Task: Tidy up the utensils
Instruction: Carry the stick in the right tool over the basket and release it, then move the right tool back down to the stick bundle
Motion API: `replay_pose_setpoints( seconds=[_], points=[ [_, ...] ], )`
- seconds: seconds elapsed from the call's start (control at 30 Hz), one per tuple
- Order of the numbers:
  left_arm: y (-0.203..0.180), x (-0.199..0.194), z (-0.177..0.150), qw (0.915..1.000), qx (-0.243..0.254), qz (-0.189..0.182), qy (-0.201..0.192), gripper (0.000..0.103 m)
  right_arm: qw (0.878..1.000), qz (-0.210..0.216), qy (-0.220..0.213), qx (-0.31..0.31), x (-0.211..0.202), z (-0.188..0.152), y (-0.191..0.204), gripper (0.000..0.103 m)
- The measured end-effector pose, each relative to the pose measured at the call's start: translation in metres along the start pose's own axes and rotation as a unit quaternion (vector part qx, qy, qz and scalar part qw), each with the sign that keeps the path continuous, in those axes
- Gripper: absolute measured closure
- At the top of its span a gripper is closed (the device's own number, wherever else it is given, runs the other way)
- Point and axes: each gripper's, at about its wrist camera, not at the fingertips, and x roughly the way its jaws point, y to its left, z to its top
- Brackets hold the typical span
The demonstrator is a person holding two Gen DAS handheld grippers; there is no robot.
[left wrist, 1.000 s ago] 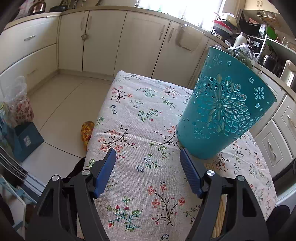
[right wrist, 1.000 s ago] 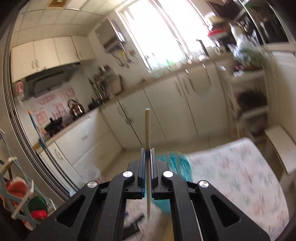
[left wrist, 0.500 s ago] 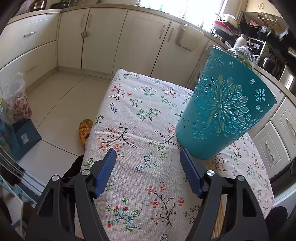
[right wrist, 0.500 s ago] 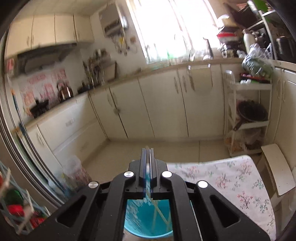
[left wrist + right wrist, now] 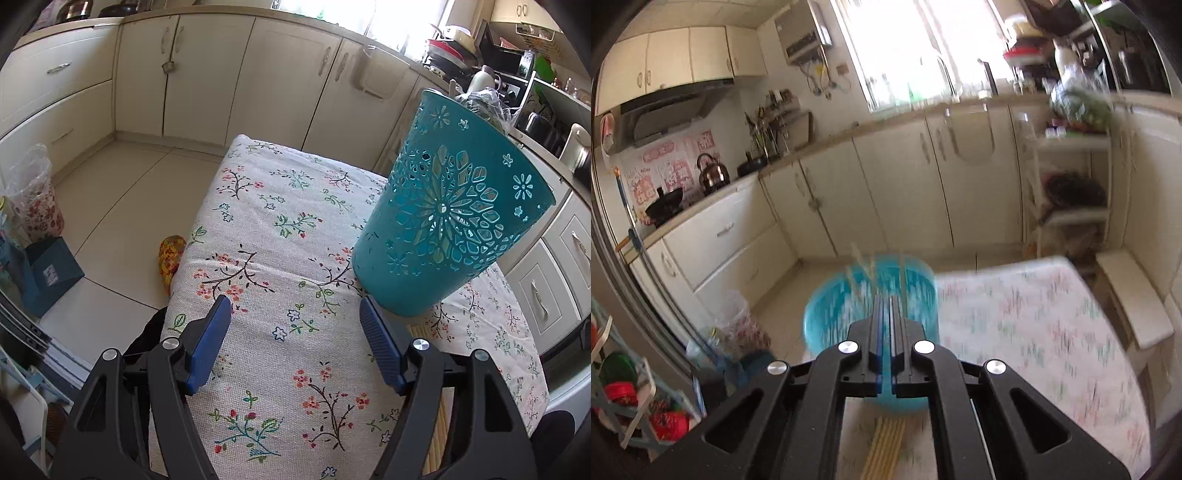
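A teal perforated holder (image 5: 450, 210) stands on the floral tablecloth (image 5: 288, 229). My left gripper (image 5: 295, 325) is open and empty, low over the cloth, its right finger close beside the holder's base. In the right wrist view the holder (image 5: 849, 310) is blurred and holds several wooden sticks (image 5: 860, 266). My right gripper (image 5: 885, 314) is above the holder, jaws nearly together with a thin gap and nothing between them. A bundle of yellow wooden sticks (image 5: 884, 443) lies on the cloth below it.
The table's left edge drops to the tiled floor (image 5: 122, 206), where a yellow slipper (image 5: 170, 254) and a teal box (image 5: 48, 273) lie. Cream cabinets (image 5: 280, 81) line the far wall. A white shelf rack (image 5: 1071, 184) stands right.
The wooden stick that my right gripper held is gone from its jaws and stands in the holder. The right gripper has tilted and risen. The left gripper has barely moved.
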Motion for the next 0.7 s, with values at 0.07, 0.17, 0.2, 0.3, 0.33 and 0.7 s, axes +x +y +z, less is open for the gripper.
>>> replay_pose_setpoints(
  seconds=[0.07, 0.17, 0.2, 0.3, 0.33, 0.7],
  points=[
    [-0.001, 0.000, 0.000, 1.0000, 0.001, 0.001, 0.000, 0.034, 0.998, -0.002, 0.058, 0.003, 0.012, -0.034, -0.004, 0.100],
    [-0.001, 0.001, 0.000, 1.0000, 0.001, 0.001, 0.001, 0.034, 0.989, -0.004, 0.144, 0.007, 0.042, -0.083, -0.007, 0.100],
    [-0.001, 0.001, 0.000, 1.0000, 0.000, 0.001, 0.001, 0.034, 0.987, -0.004, 0.160, 0.008, 0.049, -0.092, -0.008, 0.100],
    [-0.001, 0.002, 0.001, 1.0000, 0.000, 0.001, 0.003, 0.034, 0.981, -0.009, 0.194, 0.007, 0.068, -0.116, -0.007, 0.100],
    [-0.001, 0.003, 0.001, 1.0000, 0.000, 0.001, 0.003, 0.034, 0.980, -0.014, 0.199, 0.006, 0.073, -0.120, -0.006, 0.100],
    [-0.003, 0.004, 0.000, 1.0000, 0.003, 0.002, 0.006, 0.034, 0.981, -0.008, 0.195, 0.013, 0.080, -0.116, -0.011, 0.100]
  ],
)
